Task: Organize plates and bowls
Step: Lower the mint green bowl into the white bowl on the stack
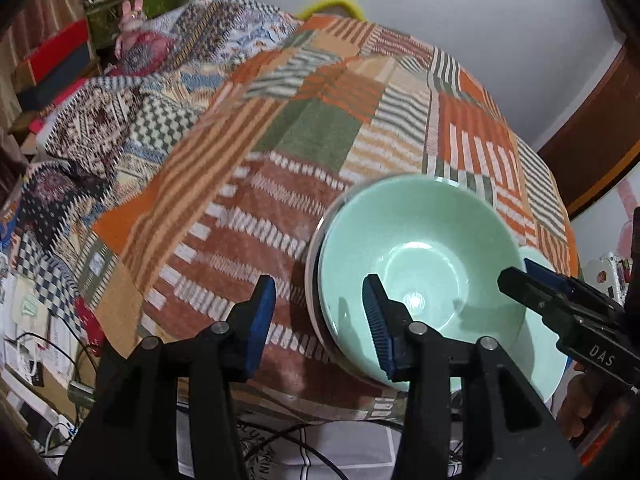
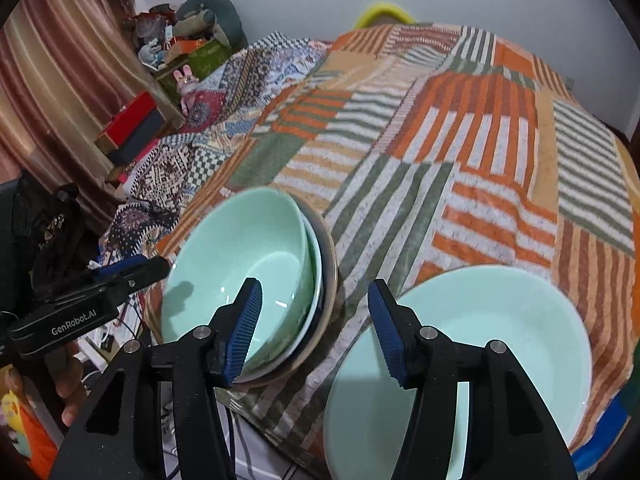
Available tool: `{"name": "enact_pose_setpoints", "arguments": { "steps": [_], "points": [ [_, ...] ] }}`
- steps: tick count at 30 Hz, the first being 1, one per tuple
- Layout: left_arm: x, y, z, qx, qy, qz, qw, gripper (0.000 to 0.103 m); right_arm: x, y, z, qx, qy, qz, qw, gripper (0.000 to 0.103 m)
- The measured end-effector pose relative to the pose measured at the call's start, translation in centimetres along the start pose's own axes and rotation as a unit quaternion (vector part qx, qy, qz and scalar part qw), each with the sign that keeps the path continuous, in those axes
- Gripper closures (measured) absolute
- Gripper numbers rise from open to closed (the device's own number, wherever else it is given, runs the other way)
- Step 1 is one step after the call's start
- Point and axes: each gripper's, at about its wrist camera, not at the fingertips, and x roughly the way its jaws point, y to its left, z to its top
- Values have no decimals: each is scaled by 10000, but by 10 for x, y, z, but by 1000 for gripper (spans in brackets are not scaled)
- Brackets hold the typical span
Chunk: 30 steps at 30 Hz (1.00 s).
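A mint-green bowl (image 1: 420,256) (image 2: 240,256) sits nested in a second green bowl on a dark-rimmed plate (image 2: 330,280), near the front edge of the patchwork cloth. My left gripper (image 1: 320,316) (image 2: 160,266) stands open astride the stack's left rim, one finger over the bowl's inside and one outside. My right gripper (image 2: 316,328) (image 1: 516,274) is open astride the right rim in the same way. No pad presses on the stack. A wider pale green bowl (image 2: 500,332) (image 1: 540,344) lies just right of it, under the right gripper's outer finger.
The striped orange, green and white cloth (image 2: 460,140) covers the surface to the far wall. A folded patterned quilt (image 1: 120,132), boxes (image 2: 132,124) and a toy rabbit (image 1: 132,12) crowd the left. Cables (image 1: 48,344) hang below the front edge. A hand (image 2: 72,396) holds the left gripper.
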Motion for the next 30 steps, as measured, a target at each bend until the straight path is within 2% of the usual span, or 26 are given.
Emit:
{"name": "enact_pose_setpoints", "arguments": {
  "steps": [12, 15, 21, 23, 25, 30],
  "points": [
    [34, 4, -6, -53, 395, -205, 9990, 58, 24, -1, 1, 64, 314, 155, 9994, 52],
    [39, 3, -5, -38, 434, -217, 9988, 59, 27, -2, 2, 86, 356, 191, 9991, 57],
    [48, 1, -1, -31, 483, -289, 9984, 61, 34, -4, 4, 143, 414, 241, 9988, 61],
    [50, 0, 1, -24, 510, -346, 9981, 64, 36, -3, 4, 125, 433, 249, 9987, 63],
    [52, -3, 2, -2, 520, -378, 9979, 67, 39, -2, 5, 106, 460, 275, 9985, 70],
    [51, -3, 2, 28, 503, -359, 9981, 67, 40, -1, 5, 85, 456, 189, 9987, 71]
  ]
}}
